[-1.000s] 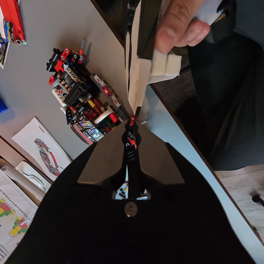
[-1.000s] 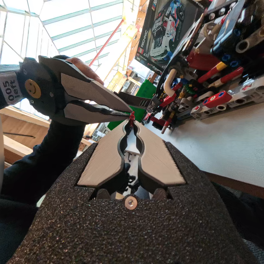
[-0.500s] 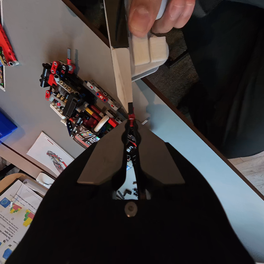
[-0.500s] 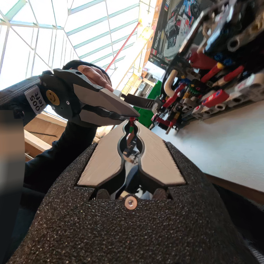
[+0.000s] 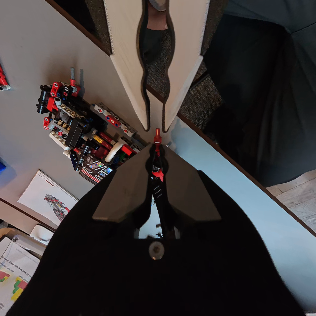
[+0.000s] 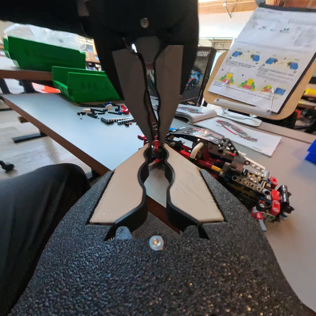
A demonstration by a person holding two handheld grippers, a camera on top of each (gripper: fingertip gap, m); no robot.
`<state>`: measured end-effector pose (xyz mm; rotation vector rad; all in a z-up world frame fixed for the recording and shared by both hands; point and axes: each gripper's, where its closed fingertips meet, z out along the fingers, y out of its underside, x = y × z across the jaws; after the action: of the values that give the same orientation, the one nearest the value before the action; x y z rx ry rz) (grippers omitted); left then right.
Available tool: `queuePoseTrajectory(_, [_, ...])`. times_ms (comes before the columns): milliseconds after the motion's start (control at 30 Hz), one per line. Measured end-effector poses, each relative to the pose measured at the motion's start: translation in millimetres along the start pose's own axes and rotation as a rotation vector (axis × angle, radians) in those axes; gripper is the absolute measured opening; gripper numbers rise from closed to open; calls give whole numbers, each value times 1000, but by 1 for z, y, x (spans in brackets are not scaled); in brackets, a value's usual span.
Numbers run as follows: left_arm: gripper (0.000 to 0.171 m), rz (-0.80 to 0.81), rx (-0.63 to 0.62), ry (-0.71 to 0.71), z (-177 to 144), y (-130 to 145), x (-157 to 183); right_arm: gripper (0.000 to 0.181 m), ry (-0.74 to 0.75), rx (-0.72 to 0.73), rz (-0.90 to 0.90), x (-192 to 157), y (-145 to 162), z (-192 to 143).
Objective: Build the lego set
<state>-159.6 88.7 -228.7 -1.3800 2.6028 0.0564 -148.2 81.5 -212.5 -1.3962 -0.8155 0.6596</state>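
My left gripper (image 5: 157,145) is shut on a long black Lego piece (image 5: 158,193) with a red pin (image 5: 157,136) sticking out past its fingertips. My right gripper (image 5: 155,129), with pale fingers, points straight at it, slightly open, its tips on either side of the pin's end. In the right wrist view the left gripper (image 6: 154,138) comes down from above, and the red pin (image 6: 155,142) sits between the tips of the right gripper (image 6: 156,146). The partly built Lego car (image 5: 82,130) lies on the grey table (image 5: 34,42), just past both grippers, and also shows in the right wrist view (image 6: 230,164).
Loose Lego parts (image 6: 109,114) lie farther back on the table (image 6: 85,133). Green bins (image 6: 82,83), the set's box (image 6: 196,75), an instruction sheet on a stand (image 6: 261,65) and open booklets (image 6: 195,112) stand behind. The table edge and a dark-clothed leg (image 6: 34,205) are close below. Only a small space, under 4 cm, lies between the two pairs of fingers.
The right gripper has swung round to face the left one tip to tip and has opened, letting go of the red pin. The pin stays on the black piece in the left gripper.
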Motion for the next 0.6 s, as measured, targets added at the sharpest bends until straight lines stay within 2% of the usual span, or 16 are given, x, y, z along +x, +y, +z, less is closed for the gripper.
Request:
queuePoseTrajectory(67, [0,4,2,2,1,0,0,0,29,-18,-88,-2,0,1])
queuePoseTrajectory(133, [1,5,8,11,1,-1,1,0,57,-34,-144,-3,1,1])
queuePoseTrajectory(500, [1,28,20,36,3,-2,6,11,45,-74,-168,-6,10,3])
queuePoseTrajectory(600, [1,27,26,33,2,-3,5,2,54,-68,-169,-6,10,3])
